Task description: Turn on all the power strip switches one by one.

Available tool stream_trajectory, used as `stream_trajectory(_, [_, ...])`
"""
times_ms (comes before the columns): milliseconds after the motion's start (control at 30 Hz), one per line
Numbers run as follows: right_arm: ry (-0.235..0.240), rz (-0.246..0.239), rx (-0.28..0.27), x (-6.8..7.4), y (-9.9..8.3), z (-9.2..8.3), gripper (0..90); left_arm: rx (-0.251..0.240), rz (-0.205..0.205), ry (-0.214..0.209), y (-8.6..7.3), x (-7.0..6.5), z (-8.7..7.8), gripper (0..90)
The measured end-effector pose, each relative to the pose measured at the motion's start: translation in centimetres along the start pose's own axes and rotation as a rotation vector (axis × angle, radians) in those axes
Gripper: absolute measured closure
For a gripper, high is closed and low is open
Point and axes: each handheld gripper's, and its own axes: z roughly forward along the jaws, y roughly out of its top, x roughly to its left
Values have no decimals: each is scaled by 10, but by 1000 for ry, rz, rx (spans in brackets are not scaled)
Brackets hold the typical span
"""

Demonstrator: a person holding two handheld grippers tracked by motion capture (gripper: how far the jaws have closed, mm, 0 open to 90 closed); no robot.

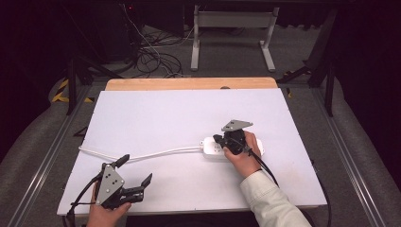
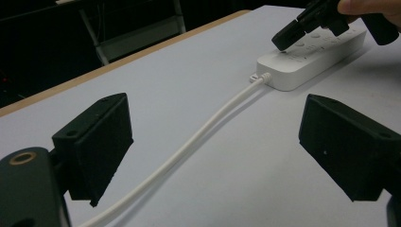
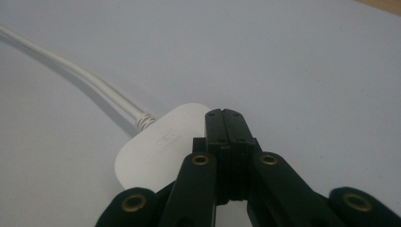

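Item: 1 white power strip, rigid, light, smooth plastic, on the tabletop; right tongs pressed closed on its top, left tongs wide apart, empty, nearer its limp cord; best gripped across its long sides.

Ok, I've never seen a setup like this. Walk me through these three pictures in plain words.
There is no robot here. A person sits at a table with a white top and holds a hand-operated gripper in each hand.

The high view looks down from above the person. The other two come from small cameras riding on the grippers, looking along their black jaws.

On the table lies a white power strip, with its cord running off to the left.

The left gripper is near the table's front edge, jaws wide open, holding nothing; the cord passes between them in its own view. The right gripper has its jaws shut together, tips on or just above the strip's top. It grips nothing.
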Motion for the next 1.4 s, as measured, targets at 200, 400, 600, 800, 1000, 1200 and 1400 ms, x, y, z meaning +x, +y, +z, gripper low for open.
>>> stream_trajectory(200, [-11,-2,12,0,-1,1,900,1,-1,-1,0,0,0,111])
stream_trajectory(400, [-18,-11,11,1,-1,2,900,1,-2,-1,0,0,0,110])
stream_trajectory(600, [-28,-34,12,4,-2,3,900,1,0,-1,0,0,0,110])
stream_trajectory(800, [-23,-20,16,3,-2,3,900,-1,2,0,0,0,-1,110])
stream_trajectory(1000, [-9,4,17,1,-3,3,900,-1,1,-1,0,0,-1,111])
stream_trajectory(1200, [-11,11,17,1,-4,4,900,-1,2,-1,0,-1,0,111])
stream_trajectory(1400, [5,37,19,-2,-4,4,900,-2,0,-1,0,-1,0,111])
